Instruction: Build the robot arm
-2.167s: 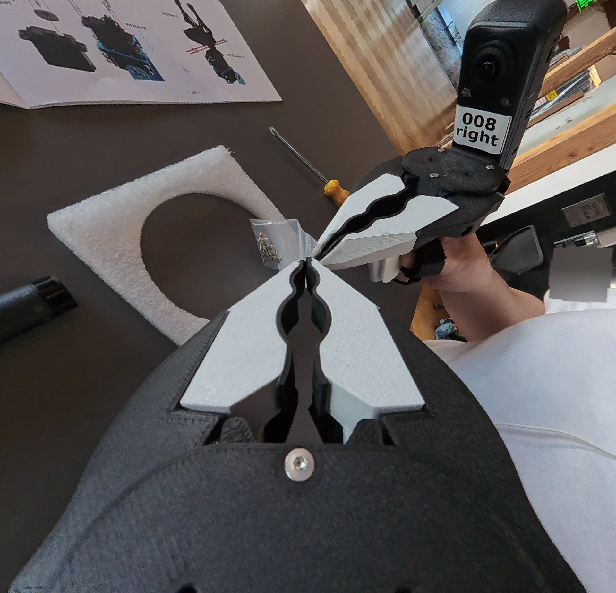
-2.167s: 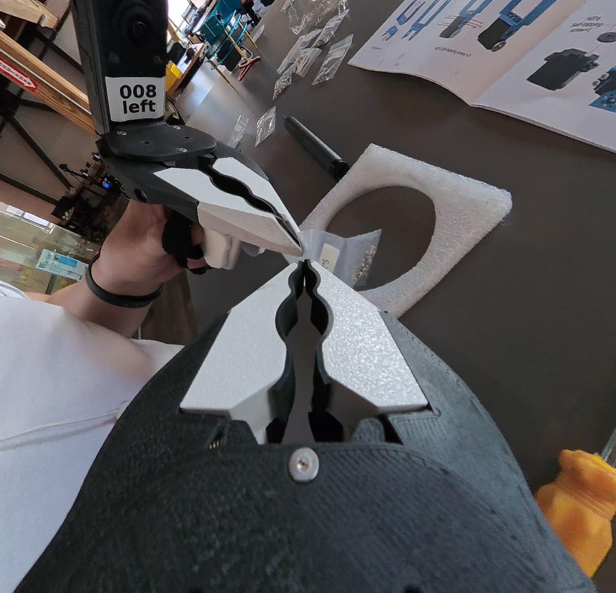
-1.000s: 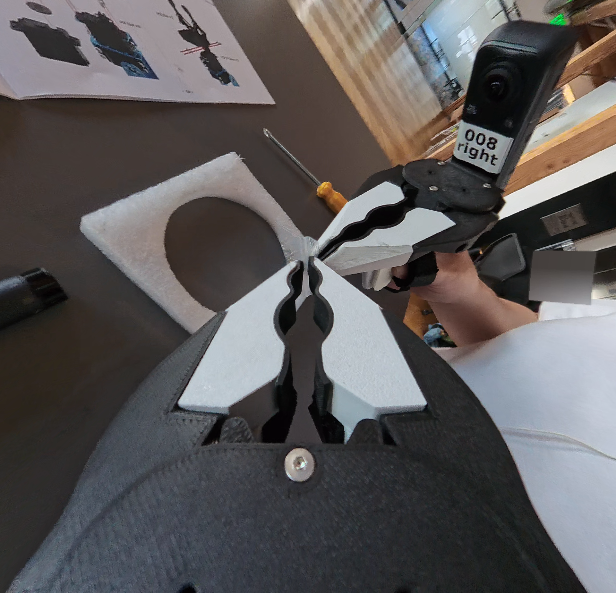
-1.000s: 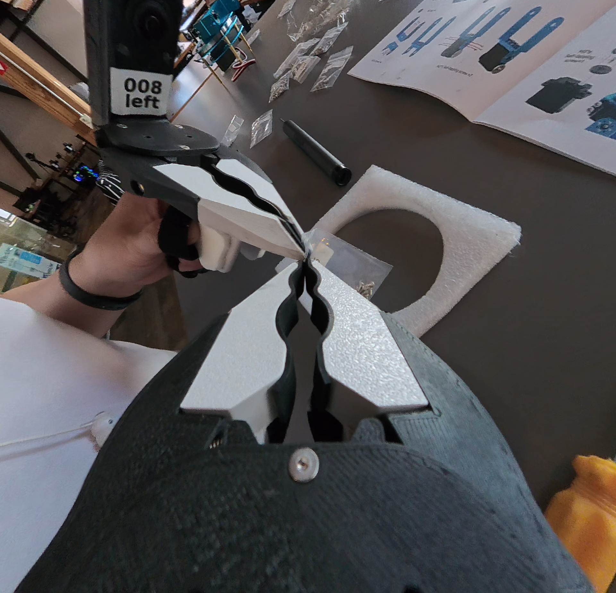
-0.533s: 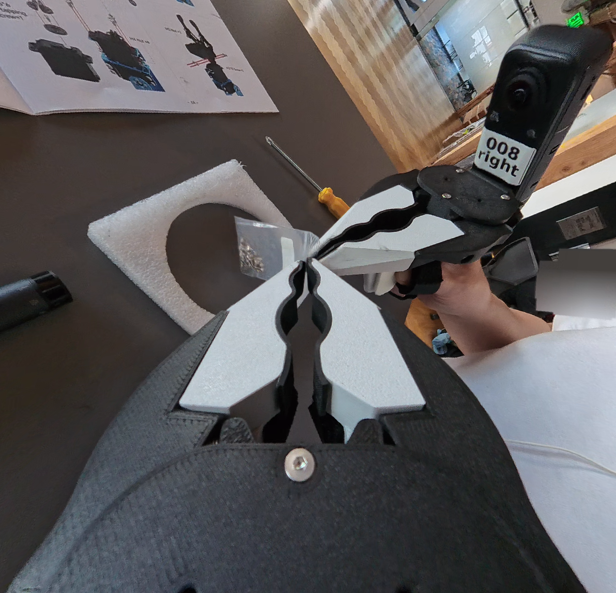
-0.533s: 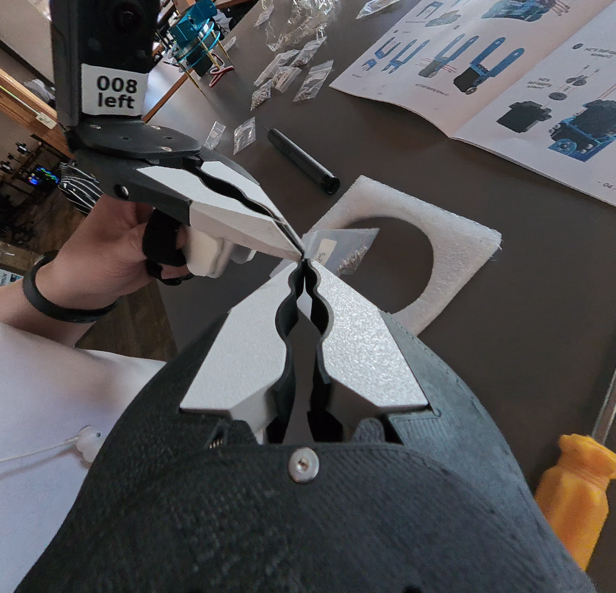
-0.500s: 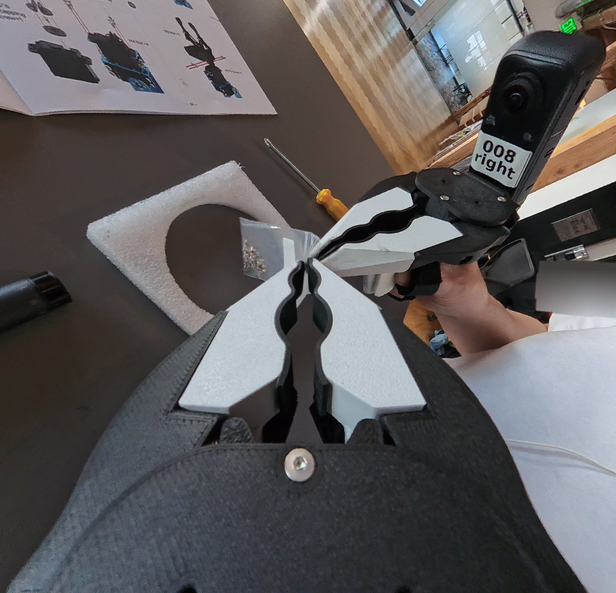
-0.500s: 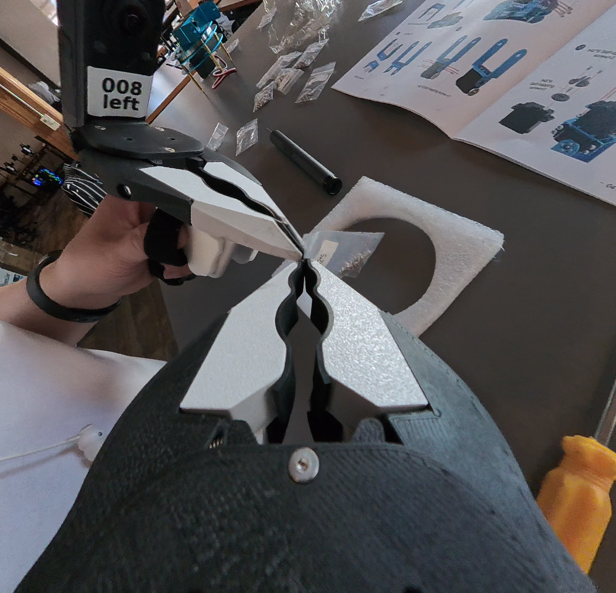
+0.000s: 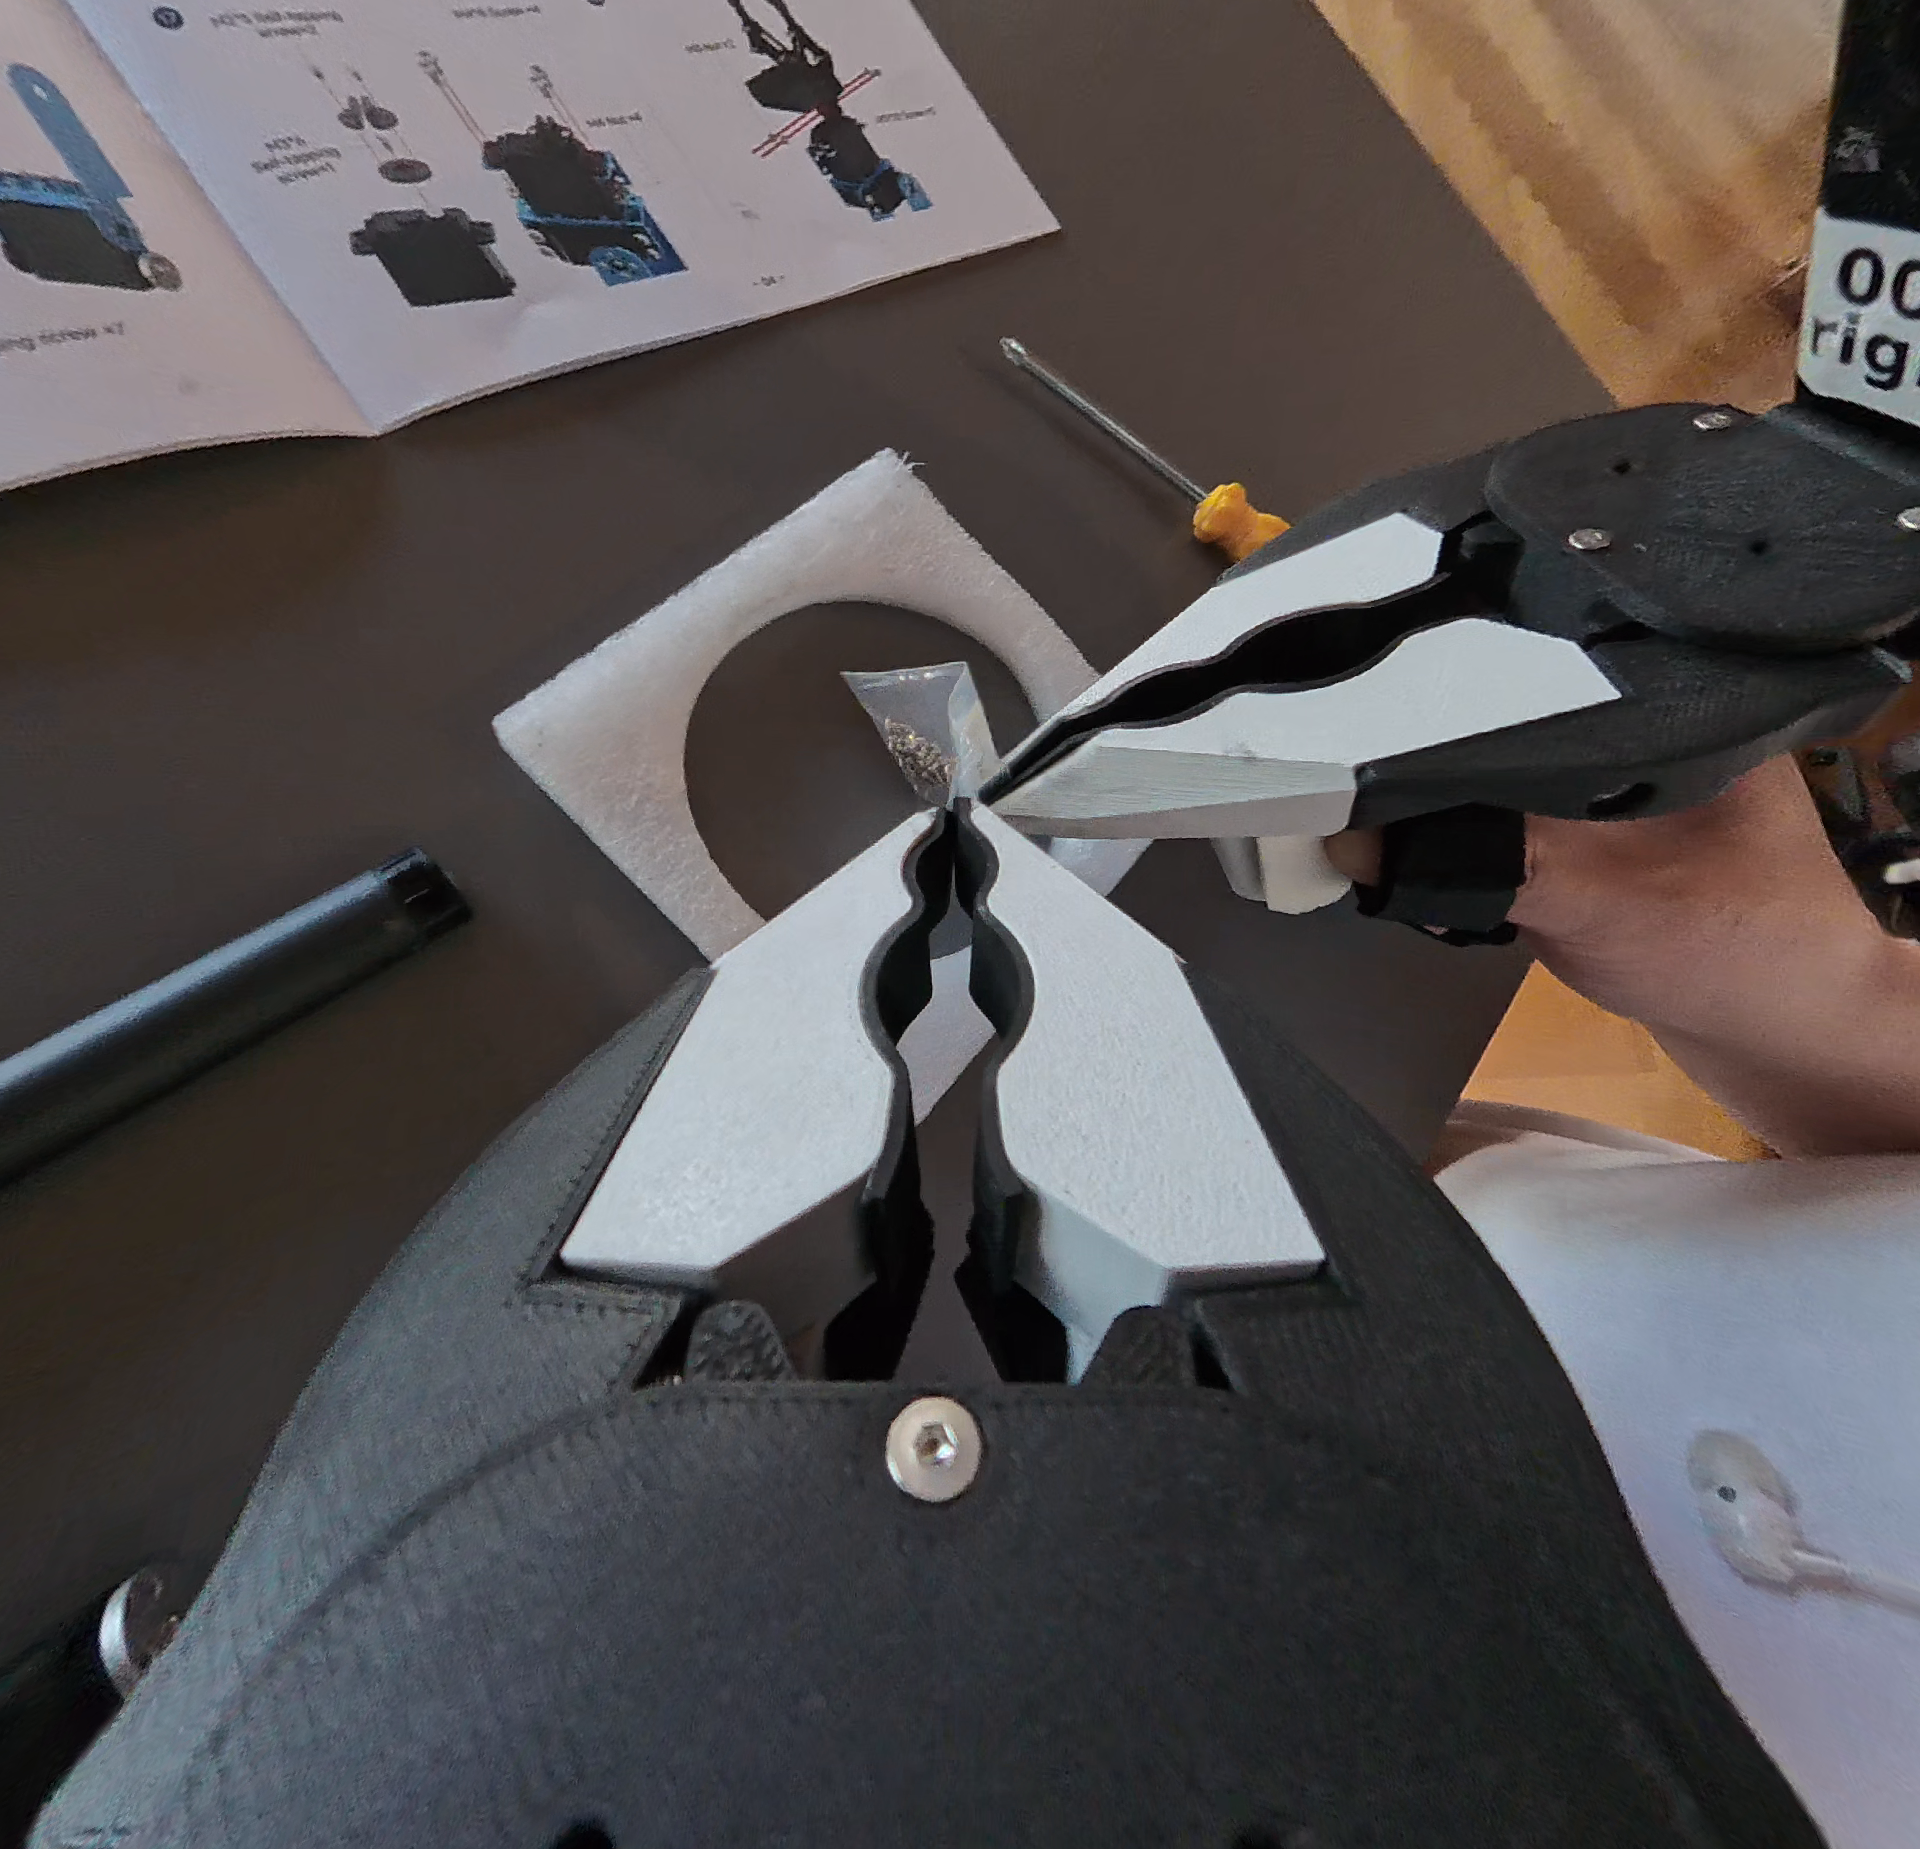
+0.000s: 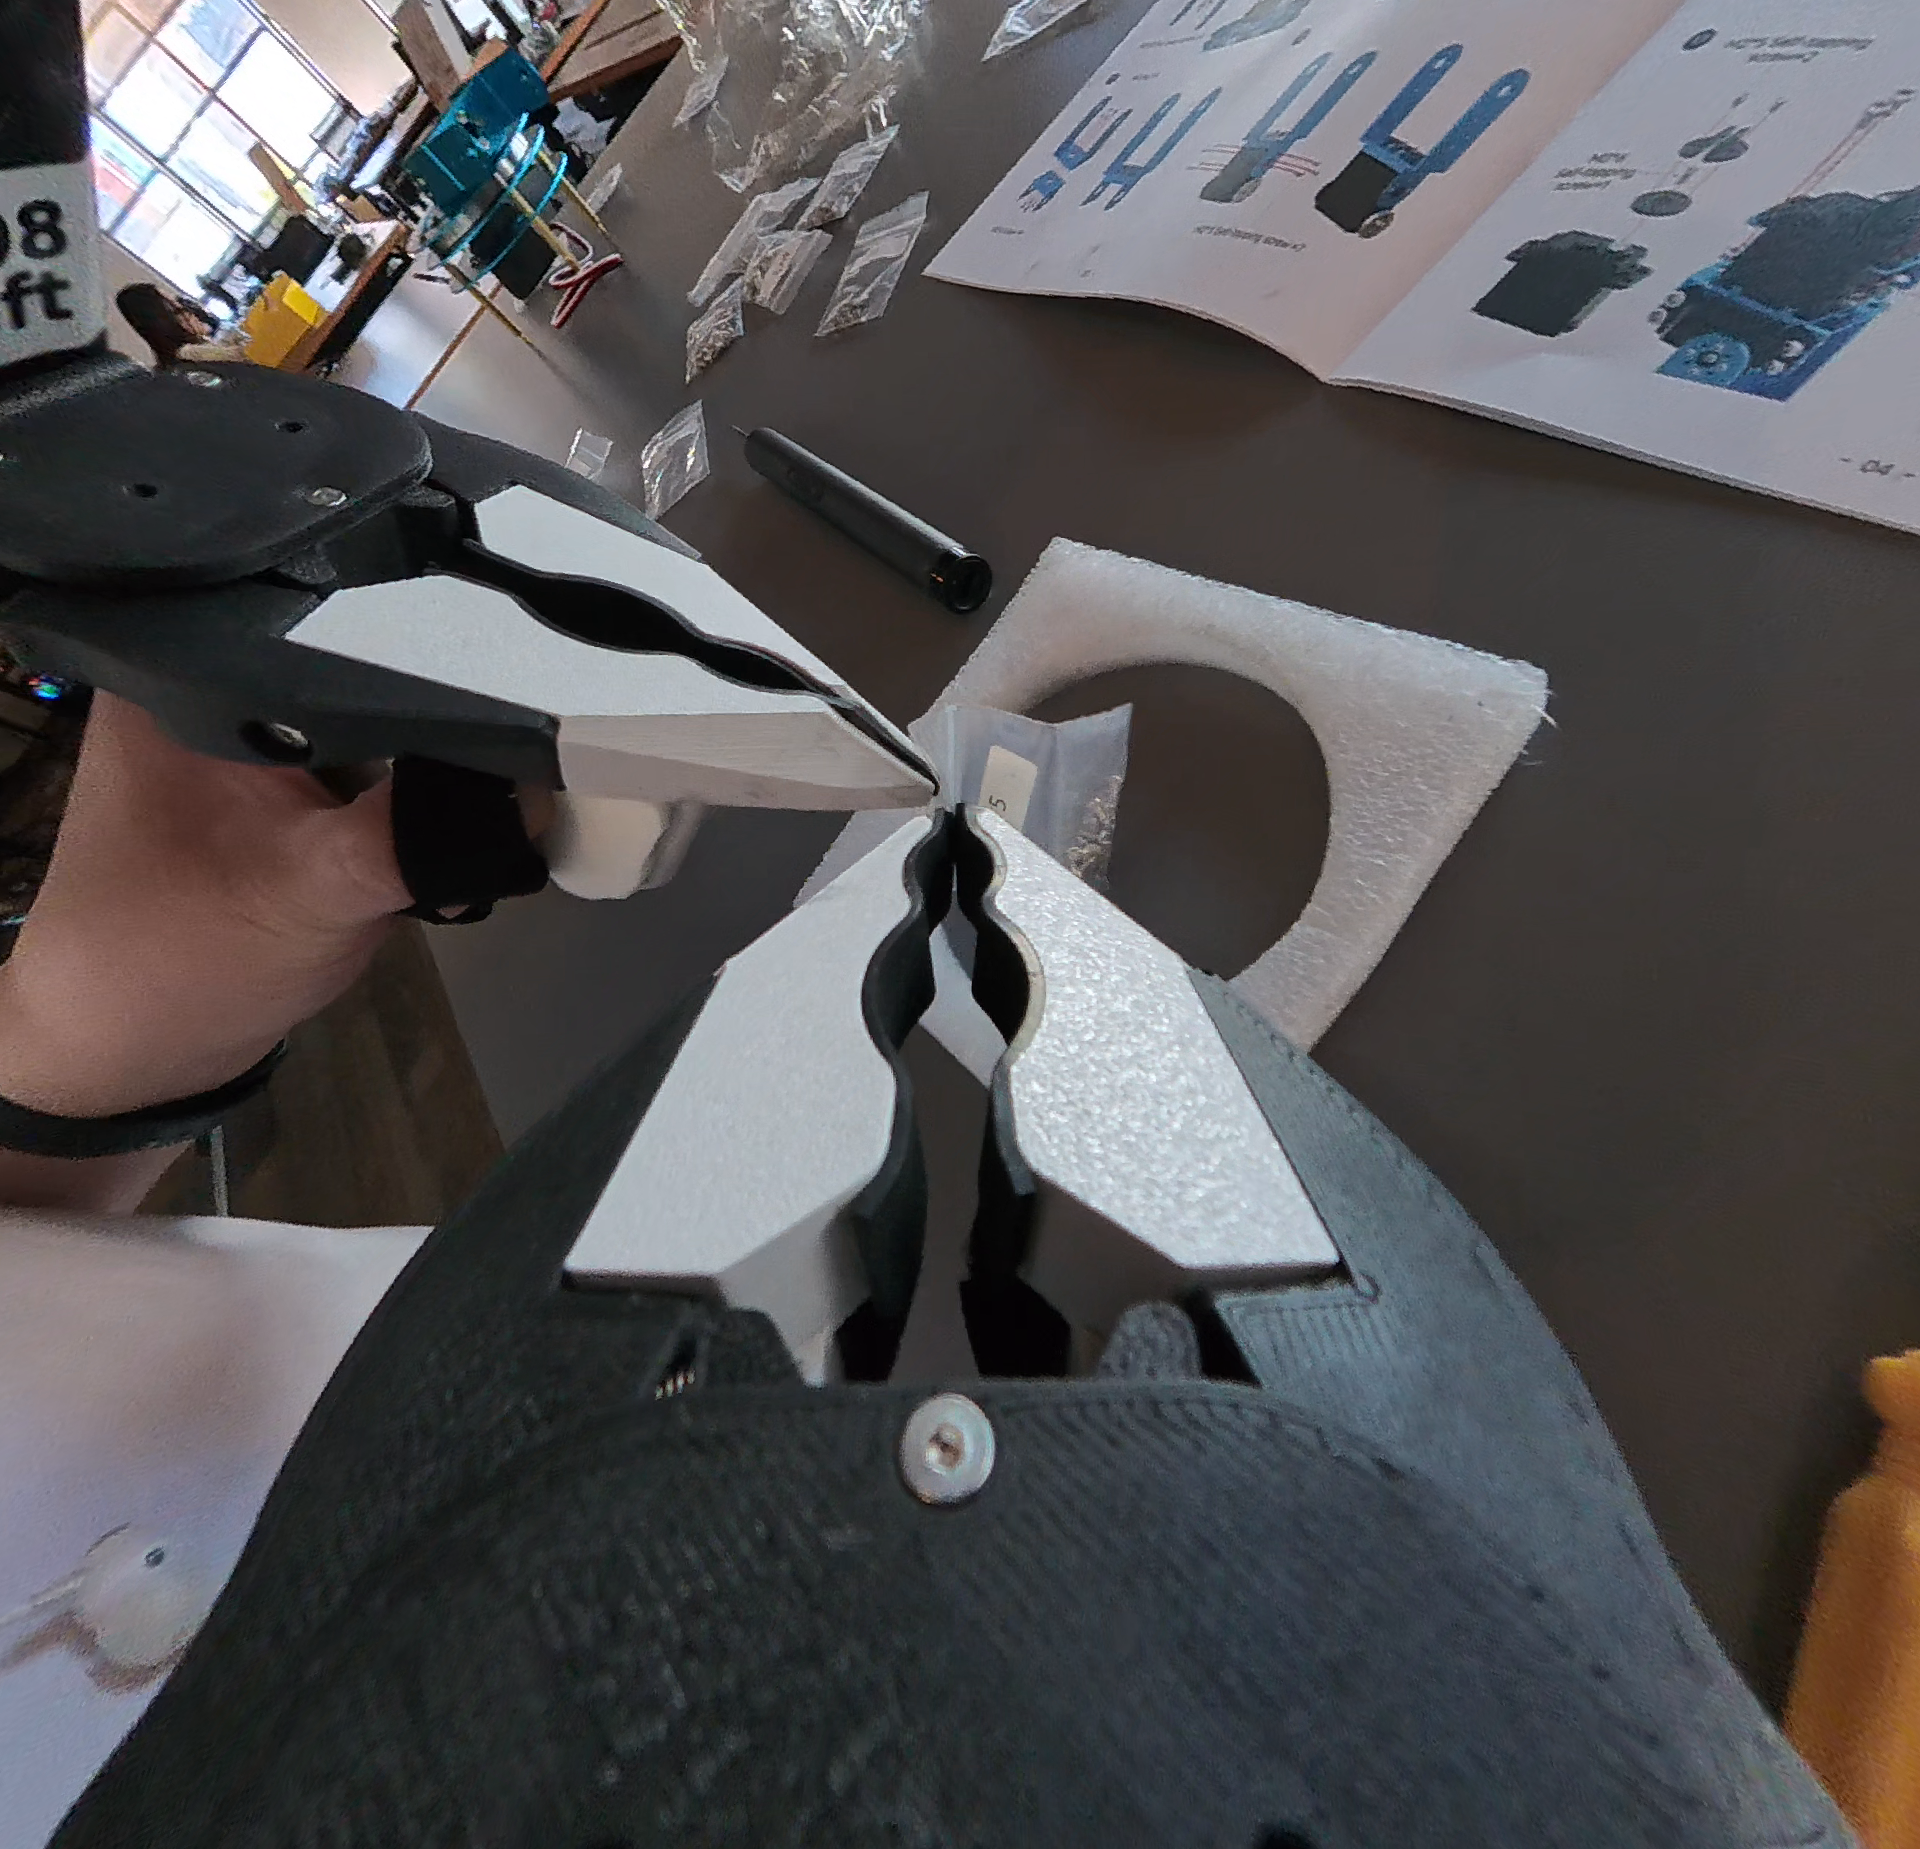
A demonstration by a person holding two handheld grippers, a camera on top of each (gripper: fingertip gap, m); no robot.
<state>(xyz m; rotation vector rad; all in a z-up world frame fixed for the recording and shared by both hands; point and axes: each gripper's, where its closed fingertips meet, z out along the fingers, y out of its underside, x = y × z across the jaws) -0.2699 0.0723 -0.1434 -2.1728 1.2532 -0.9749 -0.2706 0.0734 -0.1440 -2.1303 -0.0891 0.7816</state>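
Observation:
A small clear plastic bag of screws (image 9: pixel 920 729) hangs in the air between my two grippers, above a white foam square with a round hole (image 9: pixel 623 750). My left gripper (image 9: pixel 954 812) is shut on one edge of the bag. My right gripper (image 9: pixel 992 791) is shut on the same edge, tip to tip with the left. In the right wrist view the bag (image 10: pixel 1049 771) shows a white label and screws at its bottom, with my right gripper (image 10: pixel 954 812) and left gripper (image 10: pixel 925 781) pinching it over the foam (image 10: pixel 1382 677).
An open instruction booklet (image 9: pixel 468 168) lies at the back of the dark table (image 9: pixel 260 656). A yellow-handled screwdriver (image 9: pixel 1132 449) lies right of the foam, a black cylinder tool (image 9: pixel 218 999) to its left. Several small parts bags (image 10: pixel 790 251) lie farther off. My two grippers' fingertips are within a few centimetres of each other.
Both grippers have kept their shut hold on the bag and moved closer over the foam's hole. The bag has turned so it now hangs more upright.

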